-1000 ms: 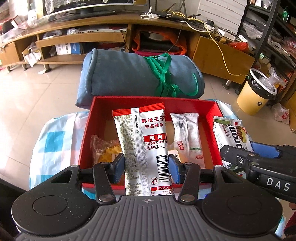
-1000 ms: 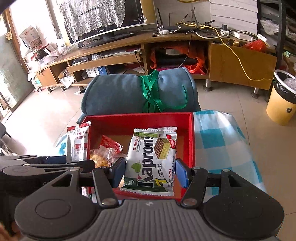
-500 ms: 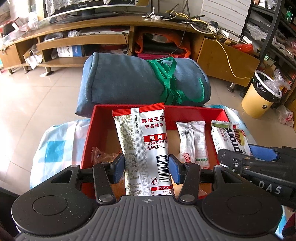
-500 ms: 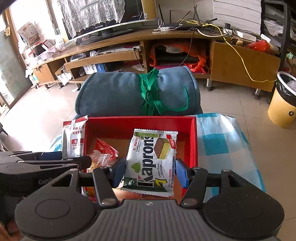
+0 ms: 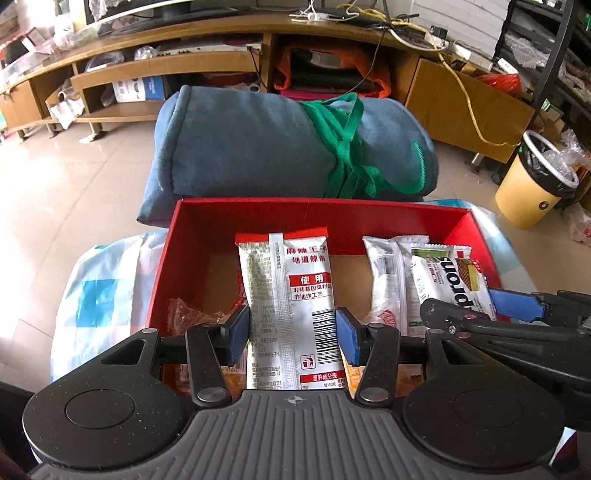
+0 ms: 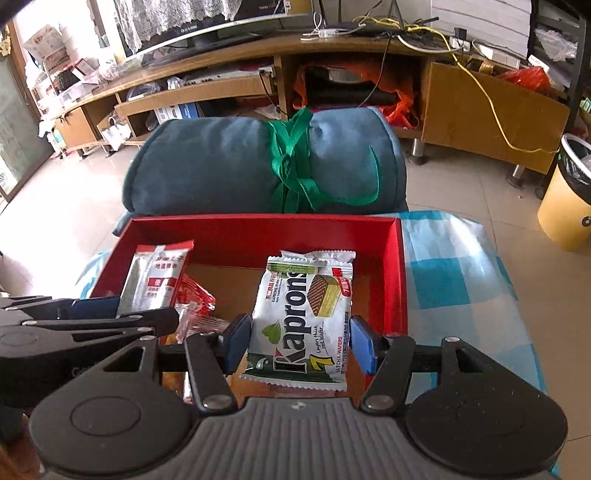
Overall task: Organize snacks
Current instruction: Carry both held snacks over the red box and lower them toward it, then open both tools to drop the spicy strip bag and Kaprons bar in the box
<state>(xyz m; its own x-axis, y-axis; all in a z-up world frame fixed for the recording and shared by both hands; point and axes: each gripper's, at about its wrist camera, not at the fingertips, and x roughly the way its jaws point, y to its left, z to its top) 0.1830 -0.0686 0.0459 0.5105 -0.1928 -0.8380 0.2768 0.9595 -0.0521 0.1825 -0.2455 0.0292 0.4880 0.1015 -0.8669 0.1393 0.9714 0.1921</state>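
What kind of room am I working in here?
Most likely a home living room: a long wooden TV stand with a television on it, a tiled floor, and a yellow waste bin.

Bright daylight enters from the left, glaring off the floor tiles left of the red box. Fisheye bending curves the edges; focus is sharp.

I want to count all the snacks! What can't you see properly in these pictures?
- Left wrist view: the left claw hides the red box near edge and the orange snacks underneath.
- Right wrist view: the Kaprons wafer pack covers the box floor behind it.
- Right wrist view: the silver packet print is too blurred to read.
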